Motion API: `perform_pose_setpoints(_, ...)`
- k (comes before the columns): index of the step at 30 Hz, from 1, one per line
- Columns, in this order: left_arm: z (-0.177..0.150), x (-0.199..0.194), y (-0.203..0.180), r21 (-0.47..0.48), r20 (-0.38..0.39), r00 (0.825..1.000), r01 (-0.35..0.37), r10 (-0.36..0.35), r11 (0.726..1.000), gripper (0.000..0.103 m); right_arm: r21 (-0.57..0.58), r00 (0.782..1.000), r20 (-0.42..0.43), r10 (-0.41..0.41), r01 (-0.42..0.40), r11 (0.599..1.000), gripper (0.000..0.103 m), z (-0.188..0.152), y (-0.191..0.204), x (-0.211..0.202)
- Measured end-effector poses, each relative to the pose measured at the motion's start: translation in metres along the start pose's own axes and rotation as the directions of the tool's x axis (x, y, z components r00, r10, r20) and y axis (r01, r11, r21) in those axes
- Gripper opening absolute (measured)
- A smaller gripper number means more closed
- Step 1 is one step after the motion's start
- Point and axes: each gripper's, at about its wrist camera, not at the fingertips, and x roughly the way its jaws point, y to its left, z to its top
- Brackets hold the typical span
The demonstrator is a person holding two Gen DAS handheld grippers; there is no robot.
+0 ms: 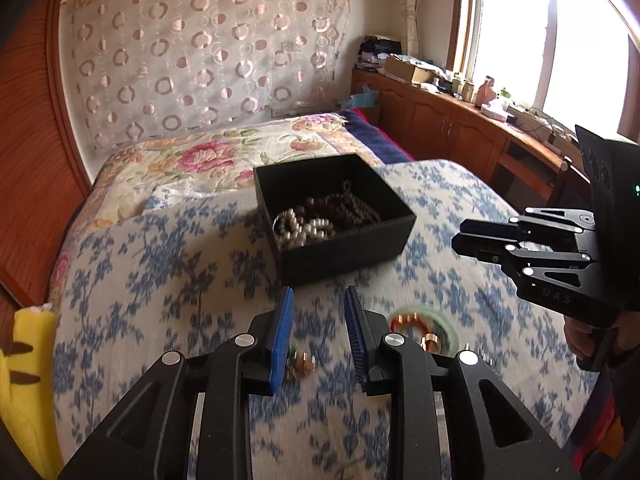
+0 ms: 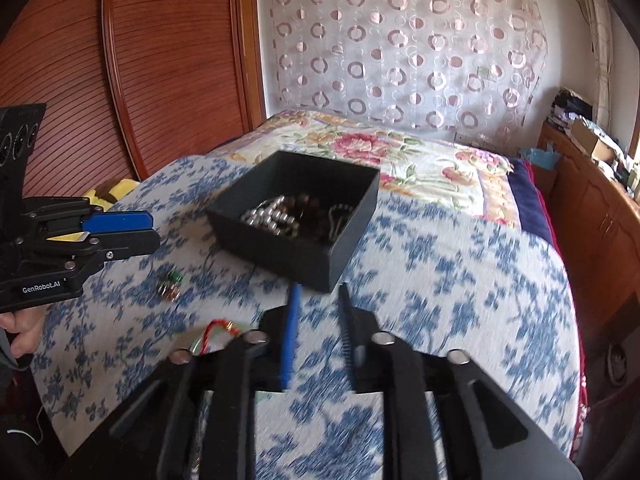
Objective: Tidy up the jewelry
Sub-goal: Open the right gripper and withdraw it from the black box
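A black open box (image 1: 344,250) (image 2: 304,256) sits on the blue-flowered cloth and holds a pearl strand (image 1: 304,230) (image 2: 266,214) and dark brown beads (image 1: 352,208) (image 2: 308,216). My left gripper (image 1: 319,300) (image 2: 150,230) is open and empty, just short of the box. A small green and copper trinket (image 1: 302,362) (image 2: 170,284) lies under its left finger. A green bangle (image 1: 430,320) with a red-gold piece (image 1: 408,326) (image 2: 218,330) lies to its right. My right gripper (image 2: 318,296) (image 1: 460,240) is open and empty, near the box's front corner.
The cloth covers a raised surface on a bed with a floral quilt (image 1: 224,152) (image 2: 400,148). A yellow plush (image 1: 24,380) lies at the left edge. A wooden cabinet with clutter (image 1: 460,112) runs under the window on the right. A wooden wardrobe (image 2: 160,60) stands at the left.
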Motion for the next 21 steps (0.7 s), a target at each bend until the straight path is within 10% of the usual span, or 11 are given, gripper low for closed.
perform_pose_setpoints(7,-0.037,-0.012,0.002,-0.024,-0.018,1.000,-0.014,0.014,1.000,0.028,-0.007,0.999,-0.027,0.038,-0.038,0.999,0.055,-0.022,0.023,0.001)
perform_pose_setpoints(21,-0.080,-0.013,0.019,-0.077,-0.083,0.996,-0.045,0.038,0.996,0.033,-0.023,0.990,-0.103,0.093,-0.096,0.995,0.077,-0.037,0.056,0.027)
